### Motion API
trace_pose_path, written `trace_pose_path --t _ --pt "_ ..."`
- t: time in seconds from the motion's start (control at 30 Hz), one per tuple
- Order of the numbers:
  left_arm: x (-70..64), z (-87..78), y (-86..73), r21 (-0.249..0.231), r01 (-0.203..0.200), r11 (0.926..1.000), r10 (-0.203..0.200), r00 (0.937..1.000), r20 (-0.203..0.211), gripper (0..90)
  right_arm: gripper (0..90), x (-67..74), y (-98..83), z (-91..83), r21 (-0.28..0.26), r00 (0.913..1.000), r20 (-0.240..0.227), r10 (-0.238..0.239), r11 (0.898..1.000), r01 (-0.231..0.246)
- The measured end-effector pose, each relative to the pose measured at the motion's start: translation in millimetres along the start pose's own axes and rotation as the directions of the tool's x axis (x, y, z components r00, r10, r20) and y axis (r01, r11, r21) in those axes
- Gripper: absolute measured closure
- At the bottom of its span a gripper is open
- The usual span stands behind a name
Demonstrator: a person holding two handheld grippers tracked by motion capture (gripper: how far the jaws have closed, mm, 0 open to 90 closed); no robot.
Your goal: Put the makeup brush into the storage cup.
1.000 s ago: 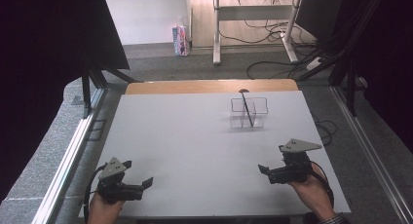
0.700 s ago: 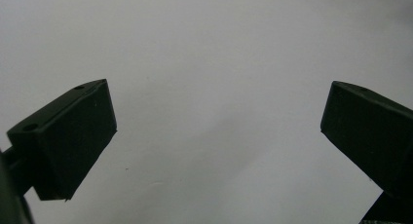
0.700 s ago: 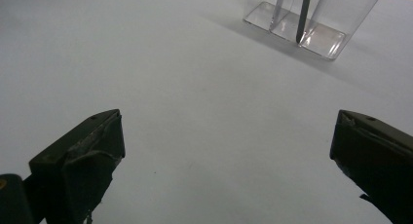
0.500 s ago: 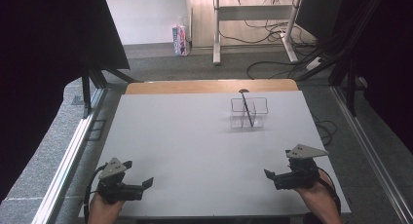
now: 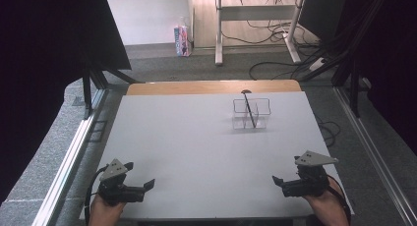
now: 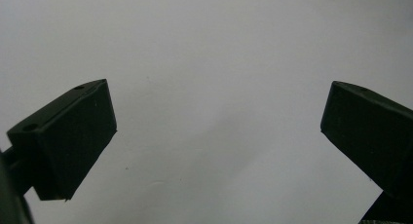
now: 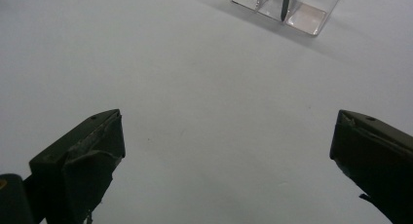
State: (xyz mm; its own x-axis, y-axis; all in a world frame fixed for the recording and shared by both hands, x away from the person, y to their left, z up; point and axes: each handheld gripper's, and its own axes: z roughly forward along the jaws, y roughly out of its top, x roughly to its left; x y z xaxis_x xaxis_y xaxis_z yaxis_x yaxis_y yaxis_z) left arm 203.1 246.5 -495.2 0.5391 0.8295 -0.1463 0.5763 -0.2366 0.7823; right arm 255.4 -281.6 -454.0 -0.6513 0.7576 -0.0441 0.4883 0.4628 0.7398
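- Standing toward the far right of the white table (image 5: 196, 137), a clear compartmented holder (image 5: 251, 114) is keeping a dark, slim utensil (image 5: 250, 110) leaning inside it, its rounded top poking above the far rim.
- We are seeing that same holder (image 7: 287, 7) at the top edge of the right gripper view, with the utensil's dark stem (image 7: 285, 5) resting against a divider between two compartments.
- We are holding the right gripper (image 5: 278, 181) low at the near right corner of the table, well apart from the holder, its jaws spread wide and gripping nothing; bare tabletop is showing between them in the right gripper view.
- We are holding the left gripper (image 5: 147, 184) at the near left corner, its jaws likewise wide open and empty, with plain white surface lying between them in the left gripper view.
- Both grippers are pointing inward toward each other across the near edge, each carrying a grey three-cornered plate on top.
- Beyond the table, we are seeing grey carpet, a pink-and-white carton (image 5: 182, 40) on the floor near the wall, and the legs of a white desk (image 5: 255, 24) with cables trailing around them.
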Motion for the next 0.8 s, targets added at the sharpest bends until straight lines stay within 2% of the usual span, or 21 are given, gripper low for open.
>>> trace_pose_path --t 0.8 --pt "0.1 -0.2 -0.4 0.001 -0.001 1.0000 0.001 1.0000 -0.006 0.1 0.0 -5.2 -21.1 -9.7 0.036 0.9992 0.028 0.028 0.999 -0.029"
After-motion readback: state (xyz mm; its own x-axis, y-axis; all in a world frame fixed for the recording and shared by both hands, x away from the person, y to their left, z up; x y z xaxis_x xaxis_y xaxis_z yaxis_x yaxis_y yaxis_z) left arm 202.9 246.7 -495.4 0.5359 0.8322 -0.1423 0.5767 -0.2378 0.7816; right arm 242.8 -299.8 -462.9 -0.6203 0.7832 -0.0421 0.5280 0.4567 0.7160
